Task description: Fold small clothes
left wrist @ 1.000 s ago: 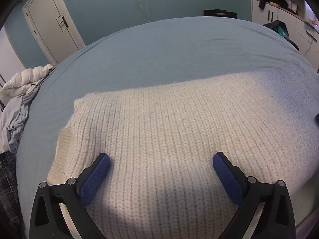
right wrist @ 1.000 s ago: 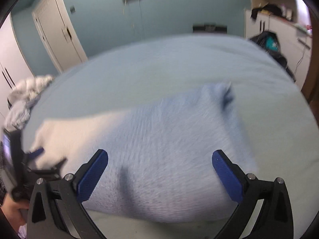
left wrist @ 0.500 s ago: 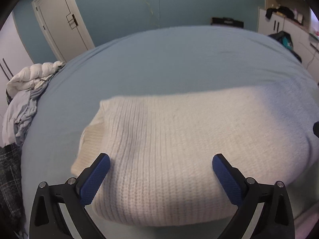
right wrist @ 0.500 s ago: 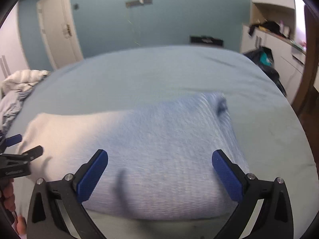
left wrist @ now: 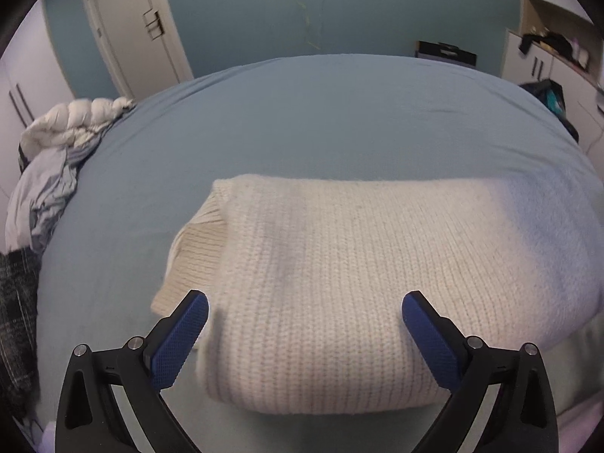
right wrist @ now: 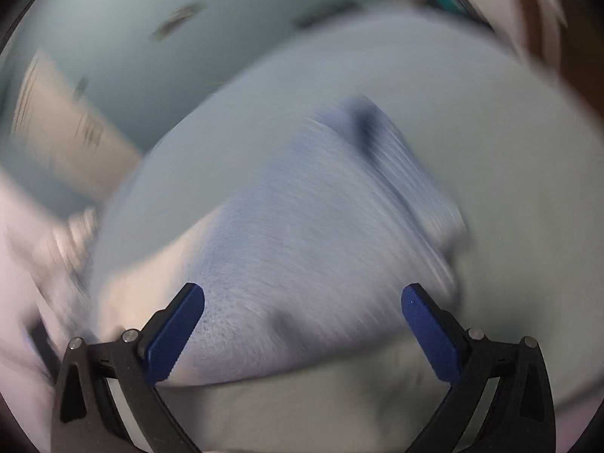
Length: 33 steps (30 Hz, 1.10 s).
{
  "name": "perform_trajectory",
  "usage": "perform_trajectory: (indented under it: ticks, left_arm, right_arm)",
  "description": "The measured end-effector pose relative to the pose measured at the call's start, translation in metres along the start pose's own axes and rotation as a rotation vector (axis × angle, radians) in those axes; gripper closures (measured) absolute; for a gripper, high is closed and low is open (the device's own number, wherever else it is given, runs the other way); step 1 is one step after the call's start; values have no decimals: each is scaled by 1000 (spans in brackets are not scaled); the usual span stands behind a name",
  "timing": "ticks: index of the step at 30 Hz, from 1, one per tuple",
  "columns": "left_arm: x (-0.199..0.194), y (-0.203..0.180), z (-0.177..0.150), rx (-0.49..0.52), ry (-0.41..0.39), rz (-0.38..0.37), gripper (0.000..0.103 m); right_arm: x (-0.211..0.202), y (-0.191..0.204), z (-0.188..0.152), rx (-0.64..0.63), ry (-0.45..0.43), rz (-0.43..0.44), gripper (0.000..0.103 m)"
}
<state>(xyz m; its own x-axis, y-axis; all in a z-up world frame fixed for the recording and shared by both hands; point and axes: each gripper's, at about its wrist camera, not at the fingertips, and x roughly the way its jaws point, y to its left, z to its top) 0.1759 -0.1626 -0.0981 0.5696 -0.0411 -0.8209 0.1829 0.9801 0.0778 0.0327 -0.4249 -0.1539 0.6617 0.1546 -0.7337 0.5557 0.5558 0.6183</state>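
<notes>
A folded cream knit sweater [left wrist: 339,287] lies on the blue bed [left wrist: 321,120], with a ribbed hem poking out at its left end. My left gripper [left wrist: 305,336] hovers open over the sweater's near edge, its blue pads spread wide with nothing between them. In the right wrist view the same sweater [right wrist: 309,256] looks bluish and smeared by motion blur. My right gripper [right wrist: 302,330] is open above its near edge, holding nothing.
A heap of white and pale-blue bedding [left wrist: 56,166] sits at the bed's left edge, with dark plaid fabric [left wrist: 15,309] below it. A white door [left wrist: 132,34] stands at the back left, cabinets [left wrist: 547,60] and a dark bag at the right.
Both grippers have pulled back from the sweater, so it looks smaller and farther off. The right wrist view has swung and tilted and is now heavily blurred.
</notes>
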Motion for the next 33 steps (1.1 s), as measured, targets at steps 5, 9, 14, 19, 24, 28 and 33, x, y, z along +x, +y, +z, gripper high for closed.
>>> perform_trajectory:
  ticks: [5, 9, 14, 19, 24, 28, 33]
  left_arm:
    - [1, 27, 7, -108, 23, -36, 0]
    - [5, 39, 7, -157, 41, -39, 0]
    - [10, 45, 4, -203, 73, -50, 0]
    - [9, 33, 4, -159, 75, -19, 0]
    - [-5, 6, 15, -100, 48, -25, 0]
    - [-14, -38, 29, -33, 11, -89, 0]
    - [4, -94, 22, 60, 43, -145, 0]
  right_arm:
    - [49, -37, -3, 235, 215, 188, 1]
    - [84, -38, 7, 300, 211, 268, 1]
    - [84, -48, 11, 403, 62, 239, 28]
    - [57, -26, 8, 253, -65, 152, 59]
    - [-6, 16, 4, 37, -241, 99, 62]
    - [-46, 37, -9, -145, -352, 68, 62]
    - [-58, 45, -25, -240, -399, 21, 62]
